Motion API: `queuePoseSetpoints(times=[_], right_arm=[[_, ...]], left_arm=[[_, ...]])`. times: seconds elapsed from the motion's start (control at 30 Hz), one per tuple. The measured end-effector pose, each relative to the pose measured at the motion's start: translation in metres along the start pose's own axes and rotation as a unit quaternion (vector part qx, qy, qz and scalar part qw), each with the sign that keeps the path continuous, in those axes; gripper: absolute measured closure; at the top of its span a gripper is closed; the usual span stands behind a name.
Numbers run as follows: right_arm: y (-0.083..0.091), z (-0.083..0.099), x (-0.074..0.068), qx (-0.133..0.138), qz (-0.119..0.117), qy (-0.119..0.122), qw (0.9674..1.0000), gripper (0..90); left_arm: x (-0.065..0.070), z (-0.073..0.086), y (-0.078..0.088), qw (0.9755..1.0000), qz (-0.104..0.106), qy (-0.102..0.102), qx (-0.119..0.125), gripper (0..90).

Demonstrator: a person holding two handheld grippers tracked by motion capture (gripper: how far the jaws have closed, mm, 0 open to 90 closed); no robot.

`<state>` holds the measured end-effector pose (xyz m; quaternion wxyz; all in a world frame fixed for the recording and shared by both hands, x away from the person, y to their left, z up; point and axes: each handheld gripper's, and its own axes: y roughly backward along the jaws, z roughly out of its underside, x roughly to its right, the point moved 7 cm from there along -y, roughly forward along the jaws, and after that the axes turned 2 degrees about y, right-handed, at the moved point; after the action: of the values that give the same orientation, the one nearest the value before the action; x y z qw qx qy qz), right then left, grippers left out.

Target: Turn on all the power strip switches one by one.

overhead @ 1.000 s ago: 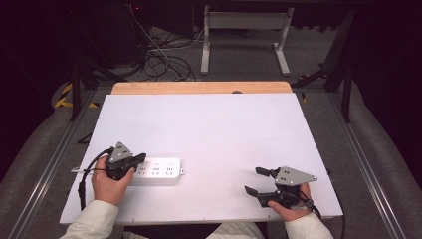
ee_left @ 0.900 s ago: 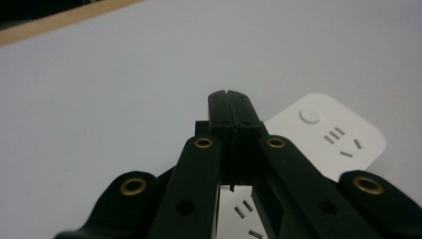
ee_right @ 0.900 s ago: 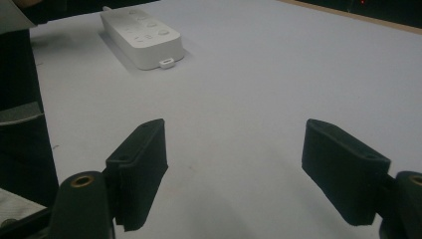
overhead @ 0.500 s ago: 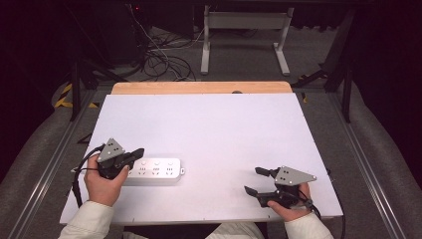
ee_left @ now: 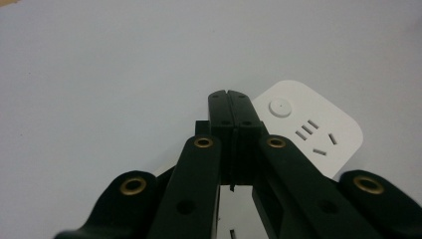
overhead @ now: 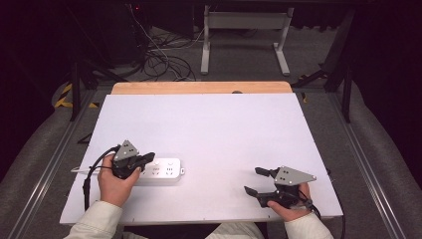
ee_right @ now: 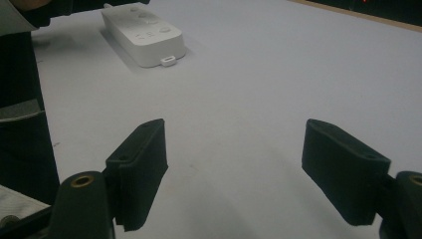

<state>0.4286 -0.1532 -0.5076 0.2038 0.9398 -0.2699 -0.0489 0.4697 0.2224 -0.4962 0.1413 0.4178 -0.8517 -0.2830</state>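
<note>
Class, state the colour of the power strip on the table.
White power strip; clearest in the high view.

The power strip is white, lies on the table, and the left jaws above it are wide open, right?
Not quite. The power strip is white and lies on the table, but the left gripper above it has its jaws shut tight together, with nothing between them. The left gripper view shows this.

White rectangular tabletop sheet (overhead: 224, 129) on pale wooden board (overhead: 199, 87); behind it, dark floor with tangled black cables (overhead: 164, 59) and white metal stand legs (overhead: 244, 40).
</note>
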Motion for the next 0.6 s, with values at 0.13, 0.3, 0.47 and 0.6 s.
queuePoseSetpoints(times=[0.13, 0.3, 0.47, 0.6], right_arm=[[0.000, 0.000, 0.000, 0.000, 0.000, 0.000, 1.0000, 26.3], [0.000, 0.000, 0.000, 0.000, -0.001, -0.001, 1.0000, 26.3], [0.000, 0.000, 0.000, 0.000, -0.001, -0.001, 1.0000, 26.3], [0.000, 0.000, 0.000, -0.001, -0.001, 0.000, 1.0000, 26.0]], left_arm=[[0.002, 0.002, -0.005, 0.9999, 0.004, -0.004, -0.009, 90.0], [0.005, 0.004, -0.011, 0.9997, 0.006, -0.013, -0.018, 90.0], [0.008, 0.006, -0.015, 0.9995, 0.008, -0.010, -0.029, 90.0], [0.009, 0.007, -0.018, 0.9994, 0.011, -0.003, -0.031, 90.0]])
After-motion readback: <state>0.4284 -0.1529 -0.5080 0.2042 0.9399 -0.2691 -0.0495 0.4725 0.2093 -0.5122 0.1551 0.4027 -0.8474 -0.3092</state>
